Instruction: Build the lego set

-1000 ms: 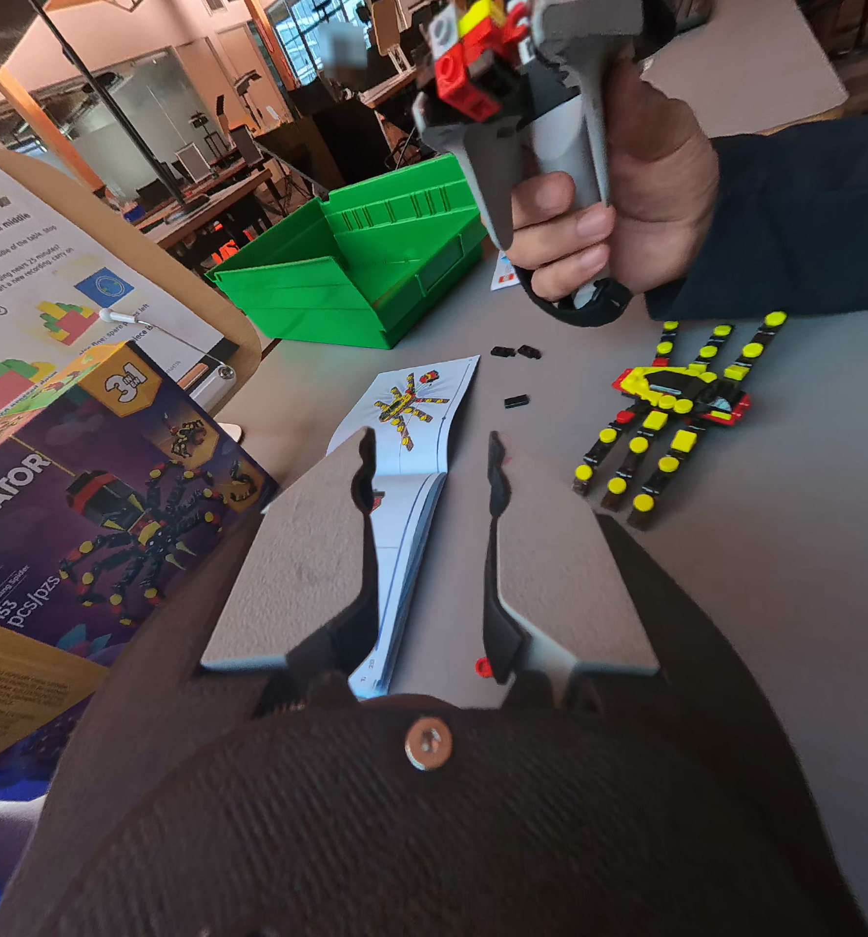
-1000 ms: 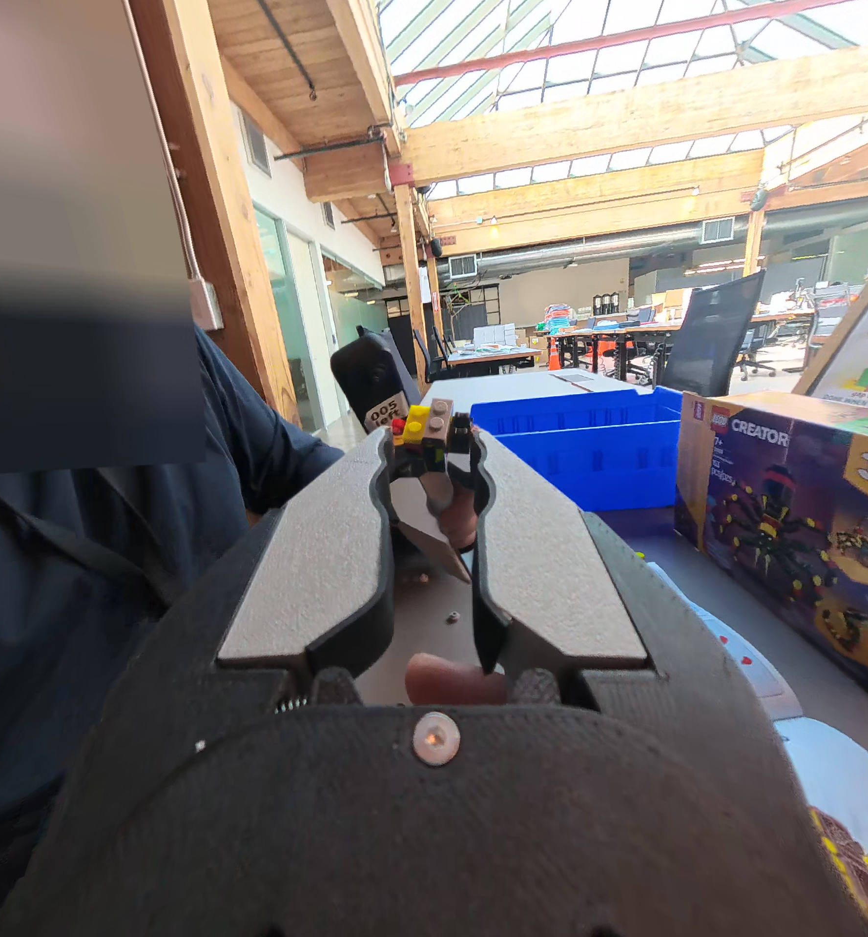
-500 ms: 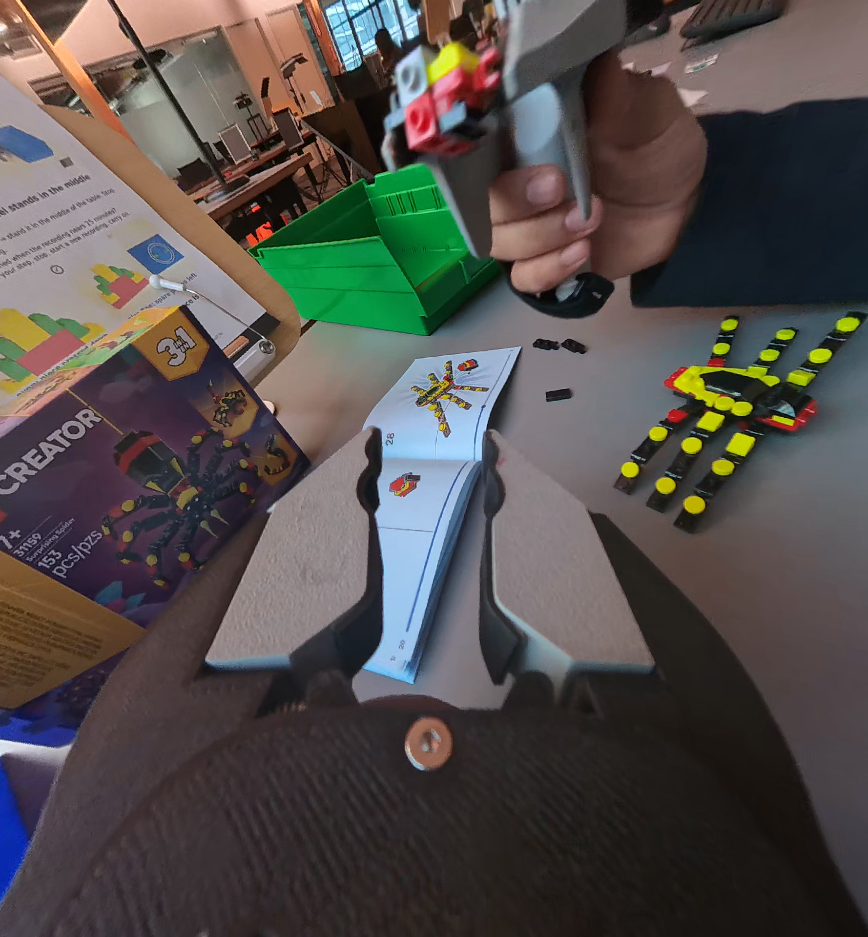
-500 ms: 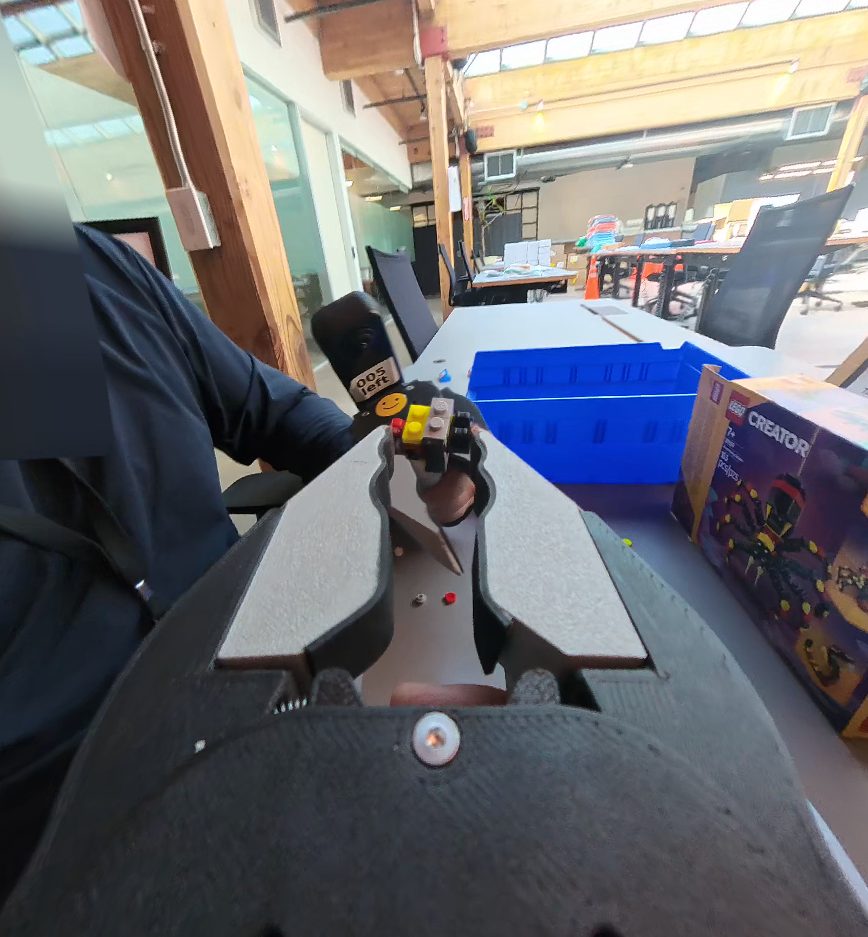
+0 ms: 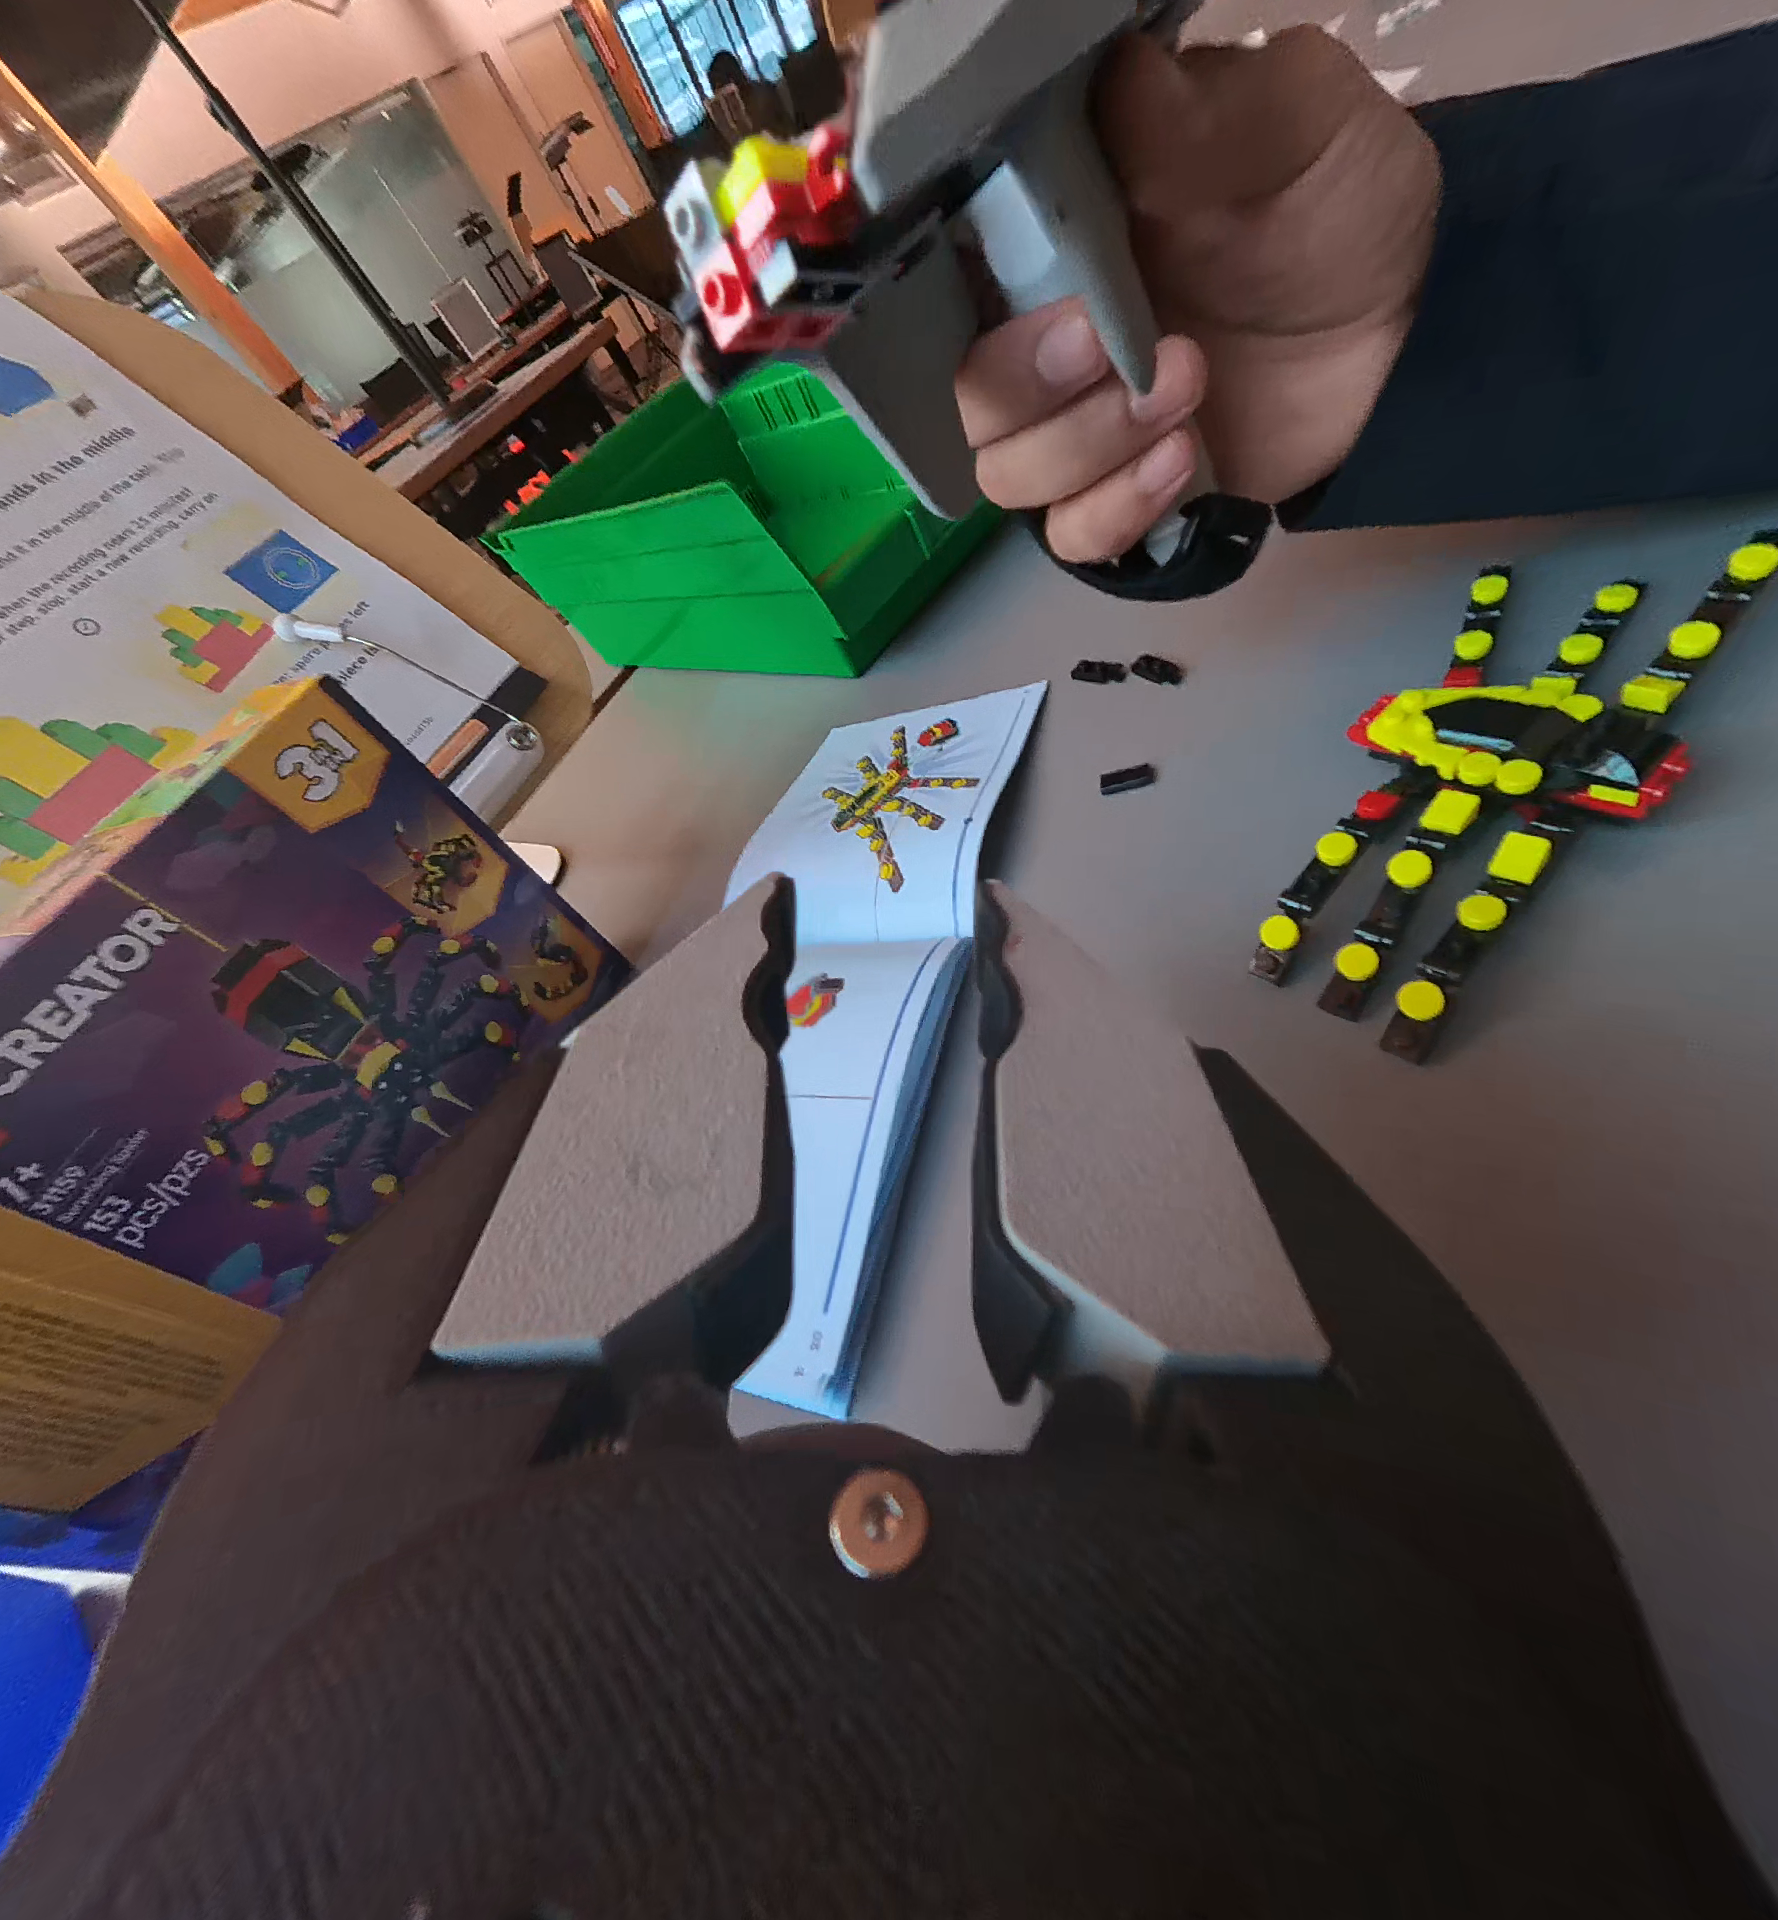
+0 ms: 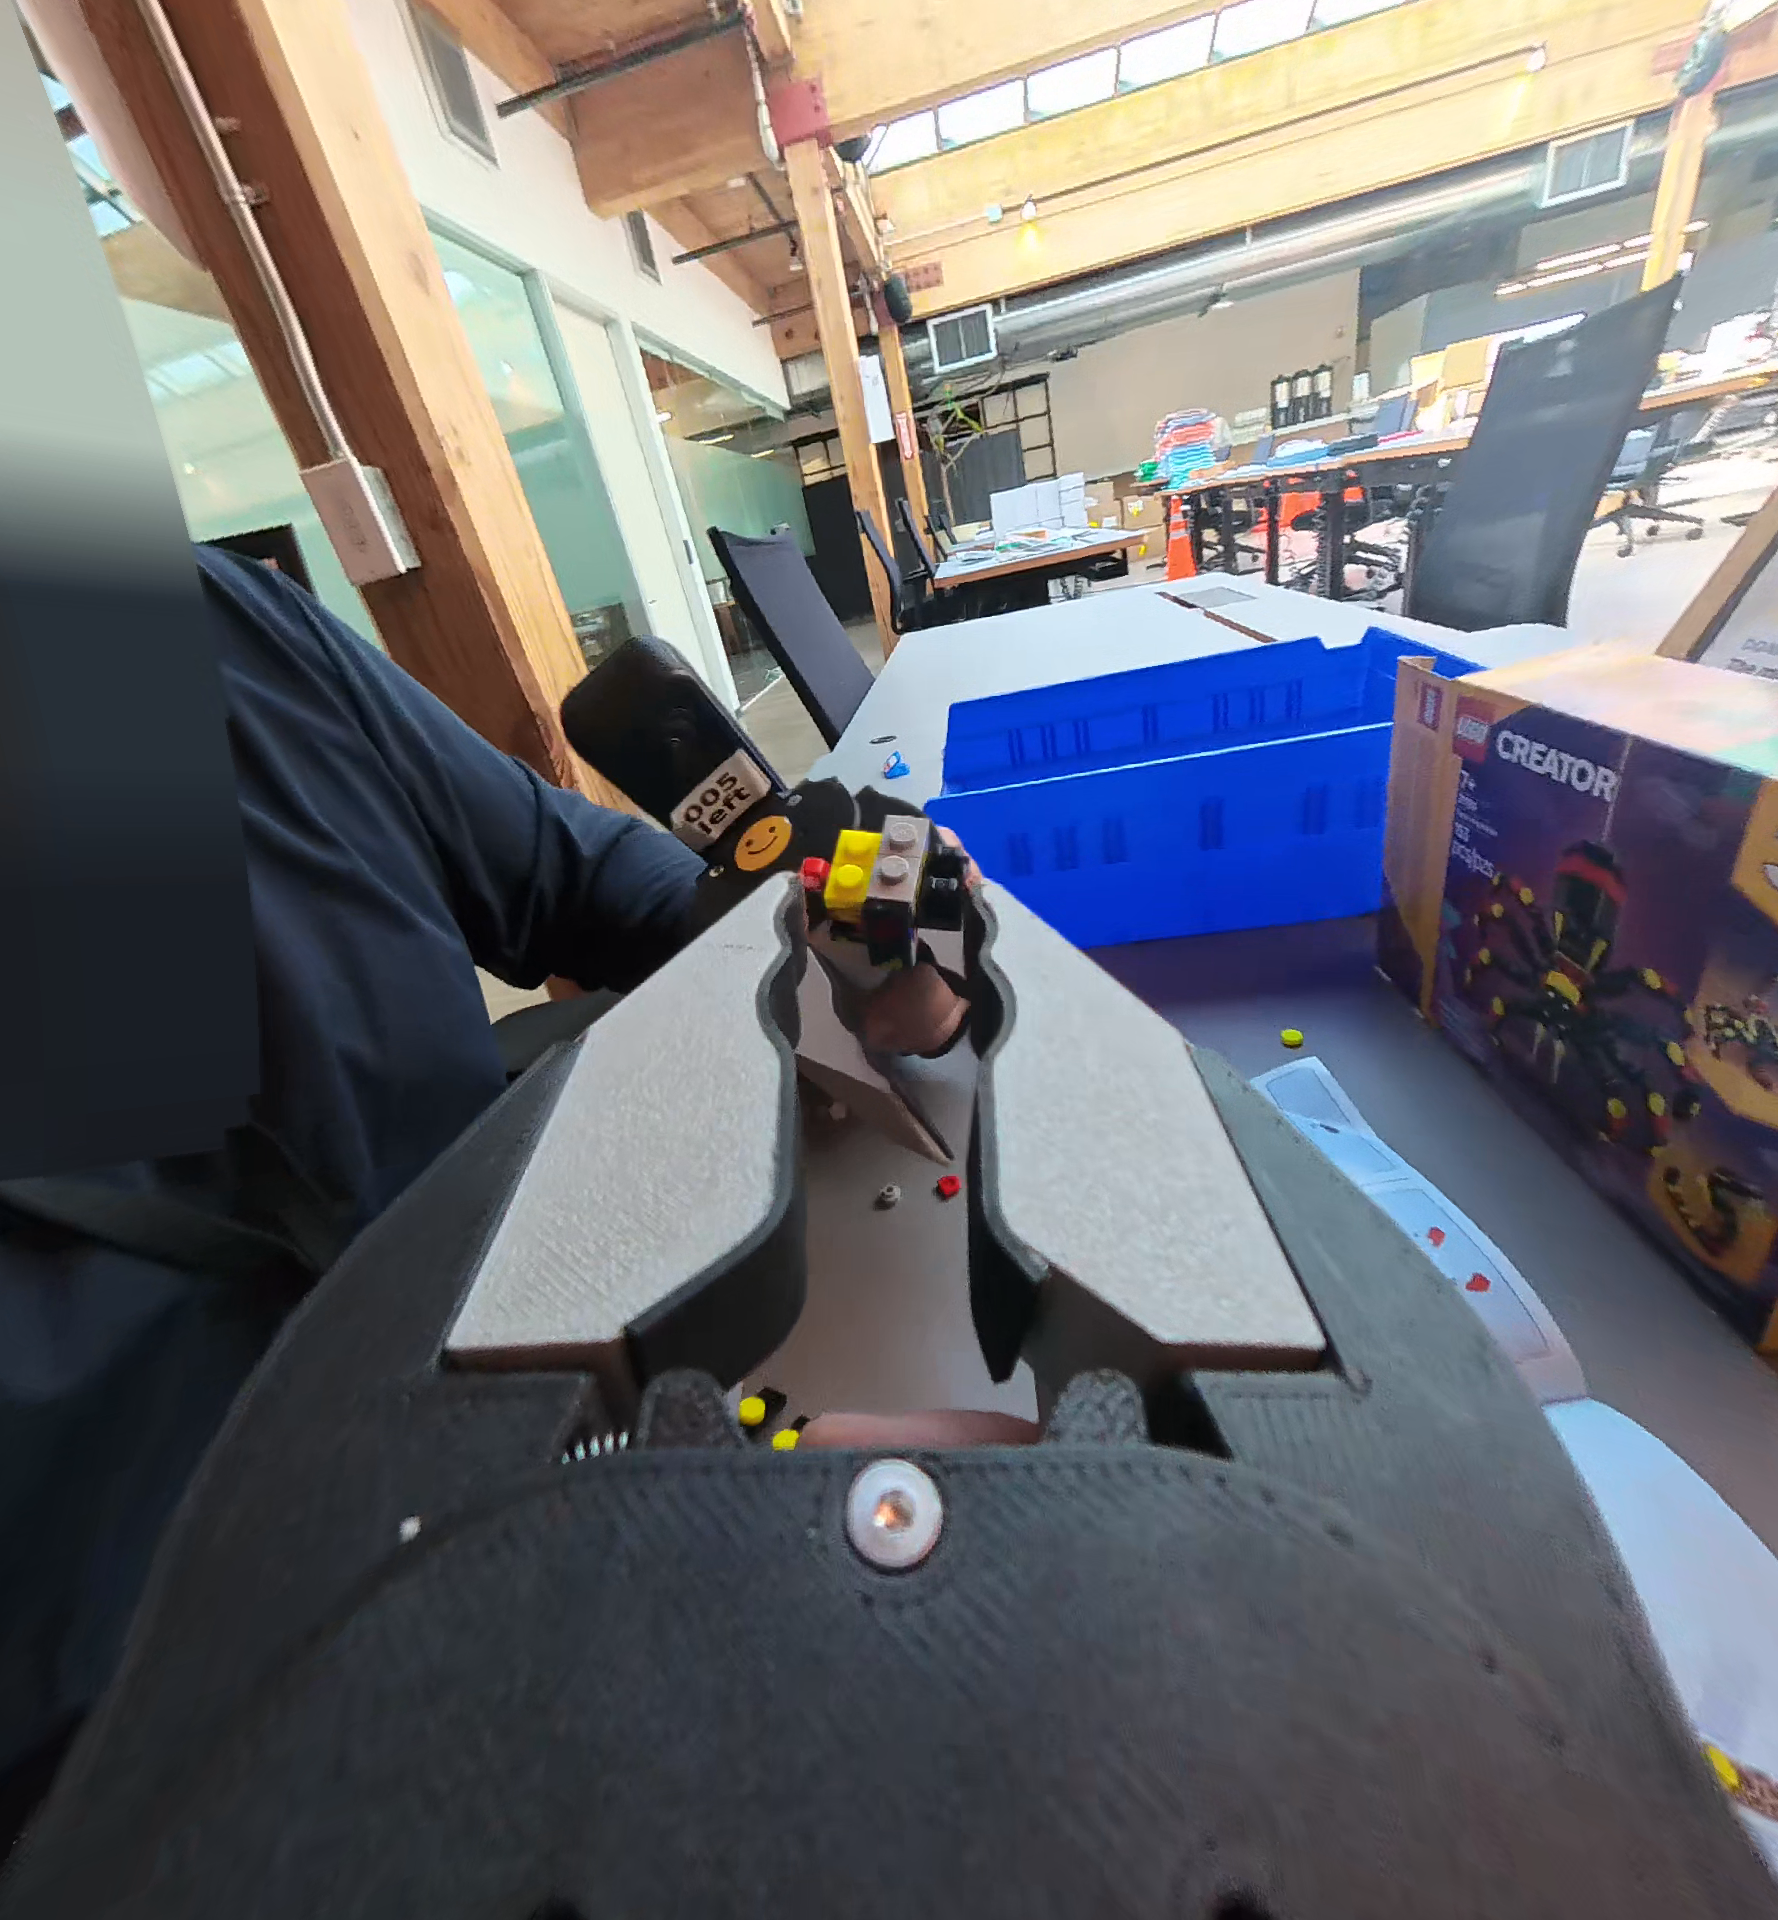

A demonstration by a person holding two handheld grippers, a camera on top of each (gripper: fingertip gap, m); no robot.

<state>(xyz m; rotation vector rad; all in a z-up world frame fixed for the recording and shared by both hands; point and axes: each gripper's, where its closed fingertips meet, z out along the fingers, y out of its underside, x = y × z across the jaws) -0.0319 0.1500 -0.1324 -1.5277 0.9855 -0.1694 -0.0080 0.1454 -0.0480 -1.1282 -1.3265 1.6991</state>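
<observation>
My right gripper (image 6: 883, 912) is shut on a small brick assembly (image 6: 880, 883) of red, yellow, grey and black bricks, held in the air. In the left wrist view the assembly (image 5: 750, 239) sits at the tips of the right gripper (image 5: 812, 301), above the green bin. My left gripper (image 5: 880, 914) is open and empty, low over the open instruction booklet (image 5: 895, 790). The black, yellow and red spider body with legs (image 5: 1487, 769) lies flat on the grey table (image 5: 1487, 1247) to the right of the booklet.
Three small black pieces (image 5: 1126, 777) lie between booklet and spider. A green bin (image 5: 760, 561) stands behind the booklet. The set's box (image 5: 241, 1039) and an instruction board (image 5: 137, 499) stand at left. A blue bin (image 6: 1155, 821) and loose studs (image 6: 947, 1184) show in the right wrist view. The grippers' ends are close to 9 cm from one another.
The right gripper has tipped downward with the assembly still in it, so its view dropped from the ceiling to the table. The left gripper has drawn back along the booklet.
</observation>
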